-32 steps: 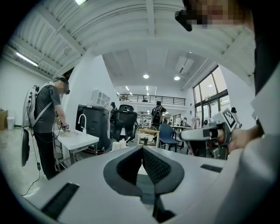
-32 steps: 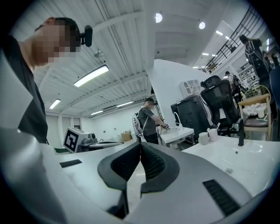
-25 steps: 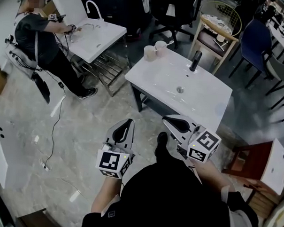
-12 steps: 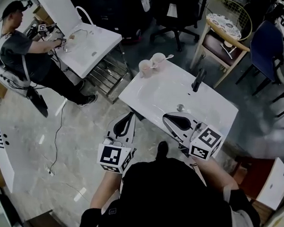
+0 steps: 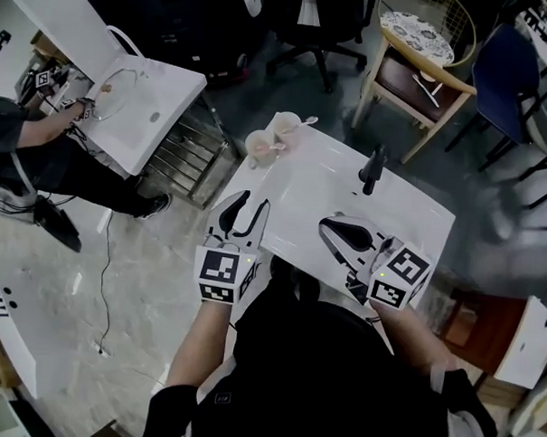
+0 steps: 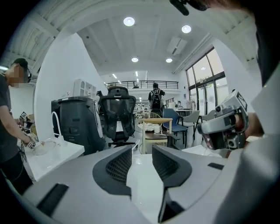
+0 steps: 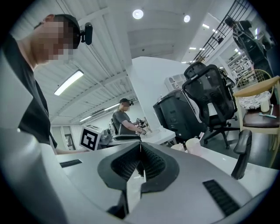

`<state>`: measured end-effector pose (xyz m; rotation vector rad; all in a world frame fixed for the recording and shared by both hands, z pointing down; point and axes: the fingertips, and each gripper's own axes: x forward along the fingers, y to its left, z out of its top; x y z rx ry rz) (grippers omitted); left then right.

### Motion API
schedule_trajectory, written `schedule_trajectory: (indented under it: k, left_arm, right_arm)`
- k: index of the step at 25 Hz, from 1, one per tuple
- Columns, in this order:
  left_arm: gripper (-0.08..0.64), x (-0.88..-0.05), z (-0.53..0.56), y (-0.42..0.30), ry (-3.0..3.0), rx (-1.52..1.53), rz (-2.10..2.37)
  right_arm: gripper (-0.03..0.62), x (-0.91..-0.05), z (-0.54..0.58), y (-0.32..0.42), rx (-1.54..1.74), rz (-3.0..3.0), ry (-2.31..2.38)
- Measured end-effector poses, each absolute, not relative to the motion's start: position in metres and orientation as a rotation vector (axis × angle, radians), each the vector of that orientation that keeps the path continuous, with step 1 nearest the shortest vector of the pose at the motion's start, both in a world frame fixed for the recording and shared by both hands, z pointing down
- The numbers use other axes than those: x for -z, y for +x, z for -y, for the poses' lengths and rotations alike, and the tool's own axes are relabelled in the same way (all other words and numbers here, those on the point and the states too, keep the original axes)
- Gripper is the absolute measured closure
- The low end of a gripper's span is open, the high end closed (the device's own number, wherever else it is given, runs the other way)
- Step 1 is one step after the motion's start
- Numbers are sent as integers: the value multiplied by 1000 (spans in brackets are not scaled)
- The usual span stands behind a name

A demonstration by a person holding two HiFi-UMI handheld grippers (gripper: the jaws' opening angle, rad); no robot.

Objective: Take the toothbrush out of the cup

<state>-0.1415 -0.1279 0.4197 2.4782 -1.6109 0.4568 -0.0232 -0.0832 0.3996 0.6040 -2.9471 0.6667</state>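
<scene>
- Basin top [image 5: 311, 180]: white slab filling the middle of the head view, with a black faucet [image 5: 372, 169] at the far edge. Bears both cups at the far left corner. Serves as the whole work area for the task.
- Left gripper [image 5: 252, 201]: held over the near left edge of the basin top, tips aimed toward the cups but well apart from them. Jaws stand apart, having just been opening. In the left gripper view [image 6: 142, 151], nothing between the pads except bare white surface beyond. Judged the likelier one to make the pick, being the nearer and the open one.
- Right gripper [image 5: 326, 226]: held over the near middle of the basin top, well apart from the cups. Jaws pressed together on nothing, the pads meeting in a closed seam in the right gripper view [image 7: 140, 147].
- Near cup [image 5: 257, 149] and far cup [image 5: 284, 129]: pale, upright, just beside each other. Also seen small beyond the closed jaws in the right gripper view.
- Toothbrush [image 5: 305, 121]: taken to be the thin pale handle leaning out of the far cup toward the right; too small to confirm a bristle end. Still in the cup, untouched by either gripper.
- Progress, as a judgement: only the approach under way, none of the removal done. Left to do: reach across to the far left corner, close on the exposed handle, lift it clear of the rim.
</scene>
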Motion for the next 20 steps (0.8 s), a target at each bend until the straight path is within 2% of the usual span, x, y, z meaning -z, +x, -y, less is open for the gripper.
schedule_trajectory:
  k: [7,20]
  left_arm:
    - [370,-470,208,-144,2542,-662,1451]
    - [370,-568,290,-144,2618,-1124,1235]
  right_arm:
    - [564,-409,129,-26,-734,2904,745]
    - [563,-430,178,-19,-834,2800,974]
